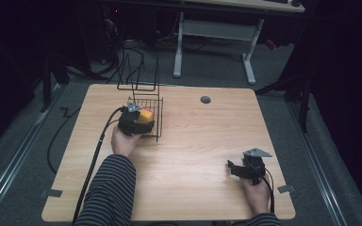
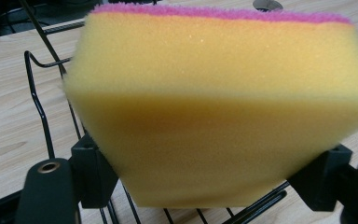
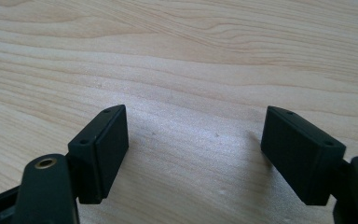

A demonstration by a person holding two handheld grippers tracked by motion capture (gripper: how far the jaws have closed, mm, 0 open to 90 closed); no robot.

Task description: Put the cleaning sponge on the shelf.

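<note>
High view: left gripper [image 1: 139, 123] sits at the wire basket [image 1: 156, 104], pinching a yellow sponge [image 1: 145, 115] over the basket's near end. Basket stands at the table's [image 1: 193, 141] far-left part. Left gripper view adds detail: the sponge [image 2: 219, 112] has a pink top layer, both jaws press its lower sides, basket wires [image 2: 42, 107] run behind and beneath.

Right gripper [image 1: 235, 168] rests well apart from the basket, near the table's front-right. Right gripper view: jaws spread wide over bare wood [image 3: 191, 60], nothing between them.
</note>
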